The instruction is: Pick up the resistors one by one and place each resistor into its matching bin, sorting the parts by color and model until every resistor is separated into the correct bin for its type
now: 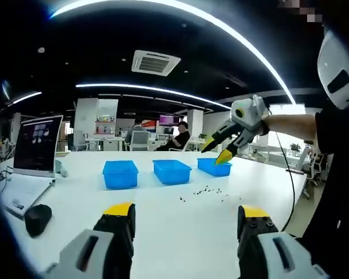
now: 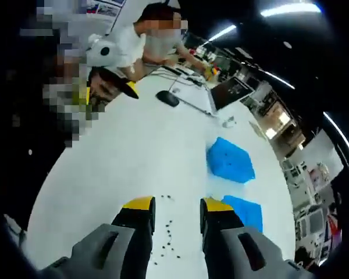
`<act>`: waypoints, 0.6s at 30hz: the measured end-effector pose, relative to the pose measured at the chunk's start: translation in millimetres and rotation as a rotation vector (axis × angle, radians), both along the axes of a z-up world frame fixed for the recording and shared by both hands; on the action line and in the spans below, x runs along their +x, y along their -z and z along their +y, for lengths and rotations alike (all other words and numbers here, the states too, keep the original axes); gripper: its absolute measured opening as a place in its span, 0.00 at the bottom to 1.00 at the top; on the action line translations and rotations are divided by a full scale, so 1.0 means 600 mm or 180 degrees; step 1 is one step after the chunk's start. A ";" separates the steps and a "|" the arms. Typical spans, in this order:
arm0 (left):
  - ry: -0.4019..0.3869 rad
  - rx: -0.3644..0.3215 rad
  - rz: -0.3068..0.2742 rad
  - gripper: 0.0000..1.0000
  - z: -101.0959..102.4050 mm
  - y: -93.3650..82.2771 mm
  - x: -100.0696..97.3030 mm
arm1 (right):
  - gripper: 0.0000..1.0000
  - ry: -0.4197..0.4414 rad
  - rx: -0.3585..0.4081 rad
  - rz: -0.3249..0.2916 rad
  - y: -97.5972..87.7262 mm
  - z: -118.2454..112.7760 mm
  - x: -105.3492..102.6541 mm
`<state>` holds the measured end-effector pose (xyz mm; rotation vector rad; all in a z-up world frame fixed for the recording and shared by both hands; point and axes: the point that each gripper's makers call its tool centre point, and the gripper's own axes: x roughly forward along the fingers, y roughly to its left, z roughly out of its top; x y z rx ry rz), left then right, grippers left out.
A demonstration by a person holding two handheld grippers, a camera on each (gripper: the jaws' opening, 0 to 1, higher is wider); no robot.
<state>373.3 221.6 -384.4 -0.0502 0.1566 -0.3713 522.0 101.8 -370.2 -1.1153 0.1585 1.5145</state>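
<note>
Left gripper (image 1: 186, 218) held low over the near table (image 1: 163, 232), jaws spread wide, nothing between them. Beyond it, on the same white table, resistors (image 1: 206, 190) scattered loose just in front of the bins. Three blue bins in a row past the scatter: left bin (image 1: 120, 174), middle bin (image 1: 172, 171), right bin (image 1: 214, 167). Right gripper (image 1: 224, 150) raised above the right bin, jaws parted, tips pointing down toward it; whether a part sits between the tips, cannot tell, too small.

In the right gripper view: right gripper (image 2: 177, 209) jaws apart with a plain gap, no resistor seen between them. Resistors (image 2: 166, 235) lying directly beneath and just ahead of the jaws. Two bins to the side of the scatter, one near (image 2: 244, 210), one farther (image 2: 230, 160).

Progress, judged: early to middle. A good many parts left unsorted on the table; bin contents not visible from either view, so the number already placed cannot be told. Remaining: pick each loose part and drop it in its matching bin.

Appearance of the resistors: tiny dark specks, spread thin rather than heaped, well apart from one another in places. Colour bands and model not legible at this size. Likely fiddly to pinch singly.
</note>
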 end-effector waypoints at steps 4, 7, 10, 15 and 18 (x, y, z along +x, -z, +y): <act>-0.0005 0.0018 -0.0006 0.72 0.001 -0.004 -0.003 | 0.30 -0.0313 -0.0369 -0.0115 0.033 0.028 0.016; -0.0022 0.0033 0.0000 0.72 0.002 -0.004 -0.004 | 0.28 -0.0551 -0.0663 -0.0206 0.064 0.046 0.022; -0.0080 0.0064 0.0036 0.72 0.006 0.001 -0.003 | 0.26 -0.0682 -0.0915 -0.0280 0.095 0.055 0.037; -0.0057 0.0078 0.0070 0.72 0.002 0.006 -0.006 | 0.25 -0.0815 -0.1149 -0.0269 0.132 0.064 0.047; -0.0071 0.0074 0.0073 0.72 0.004 0.006 -0.004 | 0.24 -0.0893 -0.1263 -0.0291 0.151 0.068 0.047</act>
